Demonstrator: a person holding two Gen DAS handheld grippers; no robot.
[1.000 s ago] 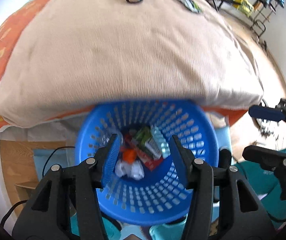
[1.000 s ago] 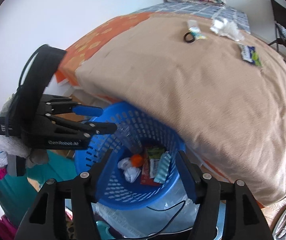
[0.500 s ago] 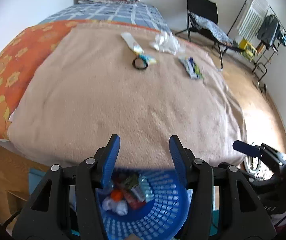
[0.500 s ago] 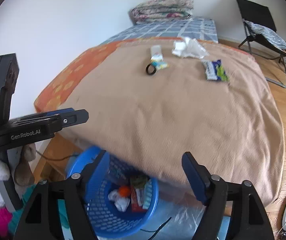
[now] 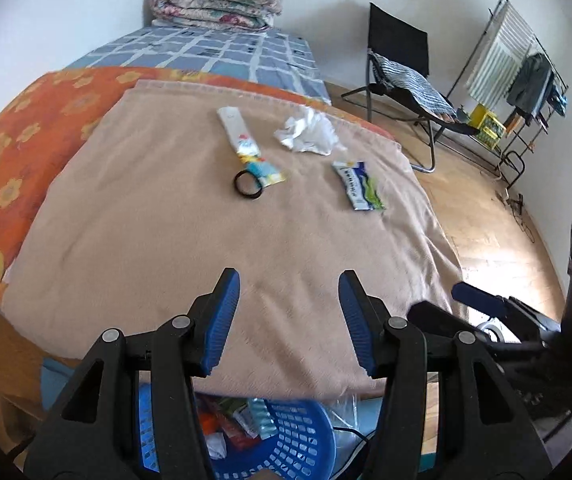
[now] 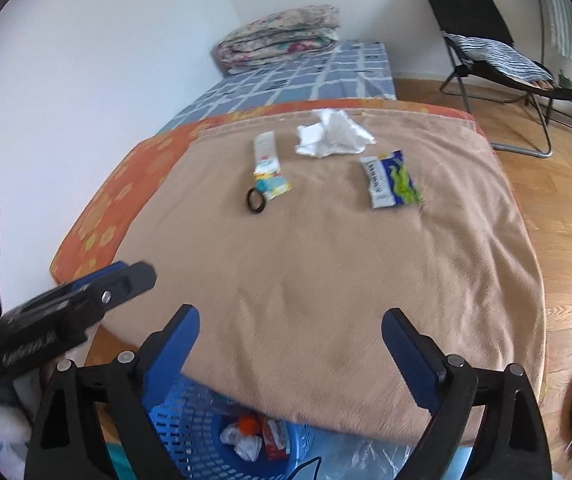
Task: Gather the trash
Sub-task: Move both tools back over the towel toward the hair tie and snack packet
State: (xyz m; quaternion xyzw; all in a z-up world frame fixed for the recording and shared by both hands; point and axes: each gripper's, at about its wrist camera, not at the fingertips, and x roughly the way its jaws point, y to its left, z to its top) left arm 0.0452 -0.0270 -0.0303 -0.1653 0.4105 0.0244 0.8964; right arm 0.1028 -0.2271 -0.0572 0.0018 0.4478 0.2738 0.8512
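Trash lies at the far end of the tan blanket (image 5: 214,248): a crumpled white tissue (image 5: 308,136) (image 6: 332,134), a white and blue-yellow wrapper (image 5: 246,146) (image 6: 268,166), a black ring (image 5: 248,185) (image 6: 256,201) and a blue-green packet (image 5: 360,191) (image 6: 392,183). A blue basket (image 5: 286,448) (image 6: 202,440) with several pieces of trash stands on the floor at the bed's near edge. My left gripper (image 5: 289,320) is open and empty above the near edge. My right gripper (image 6: 290,356) is wide open and empty beside it.
An orange flowered cover (image 5: 10,160), a blue checked sheet (image 5: 222,54) and a folded quilt (image 5: 216,2) lie beyond the blanket. A black folding chair (image 5: 402,64) and a drying rack (image 5: 522,60) stand on the wooden floor at right.
Both grippers have lifted from looking down into the blue basket to looking out over the bed. The basket has dropped to the bottom of both views. The right jaws have opened wider.
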